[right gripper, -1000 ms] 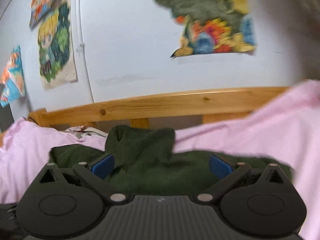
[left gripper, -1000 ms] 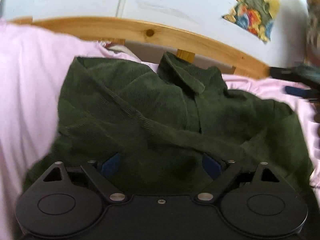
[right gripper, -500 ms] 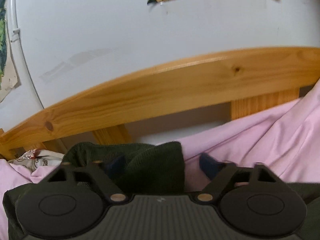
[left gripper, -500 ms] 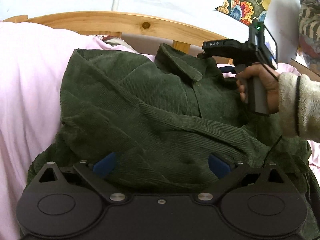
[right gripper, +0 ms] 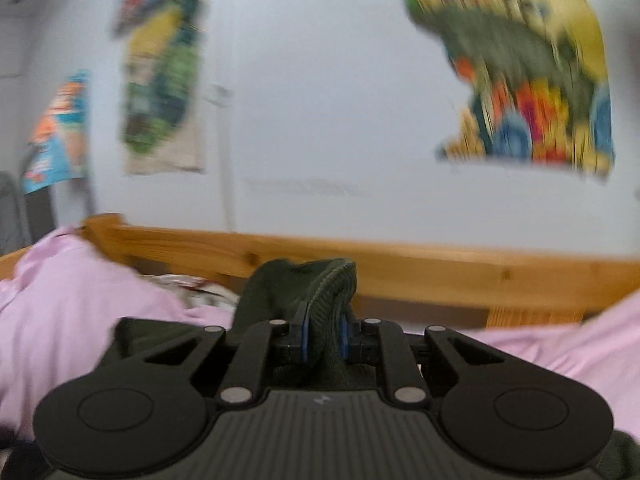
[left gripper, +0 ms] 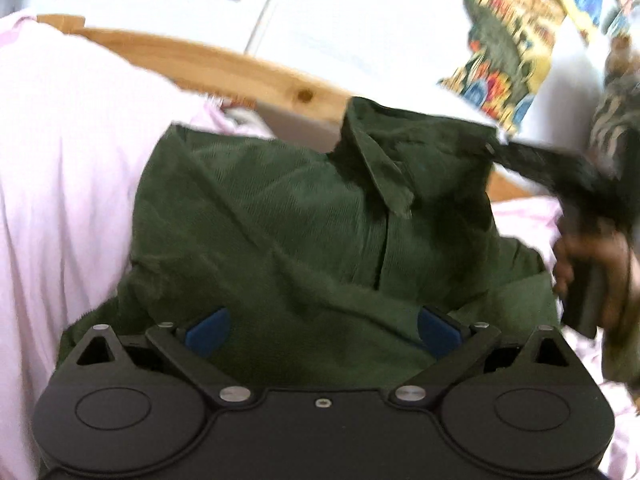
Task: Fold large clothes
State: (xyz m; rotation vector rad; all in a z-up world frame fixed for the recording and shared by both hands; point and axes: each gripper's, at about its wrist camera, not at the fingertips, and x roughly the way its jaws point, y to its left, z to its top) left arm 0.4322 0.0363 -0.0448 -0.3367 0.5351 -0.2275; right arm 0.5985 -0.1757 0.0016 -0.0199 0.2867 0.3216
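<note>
A dark green corduroy shirt [left gripper: 304, 220] lies crumpled on a pink bedsheet [left gripper: 60, 168], its collar [left gripper: 380, 168] toward the headboard. My left gripper [left gripper: 320, 330] is open, its blue pads spread over the shirt's near part. My right gripper [right gripper: 323, 338] is shut on a fold of the shirt [right gripper: 320, 284] near the collar and holds it raised. In the left wrist view the right gripper [left gripper: 496, 152] reaches in from the right, blurred, pinching the shirt's upper right edge.
A wooden headboard [left gripper: 224, 68] [right gripper: 440, 272] runs along the far side of the bed. Behind it is a white wall with colourful posters [right gripper: 520, 72]. Patterned fabric [right gripper: 188, 284] shows between sheet and headboard. The person's hand [left gripper: 592, 272] holds the right gripper's handle.
My right gripper has closed on the shirt's edge near the collar and lifted it. The left gripper stays open over the shirt and has shifted a little.
</note>
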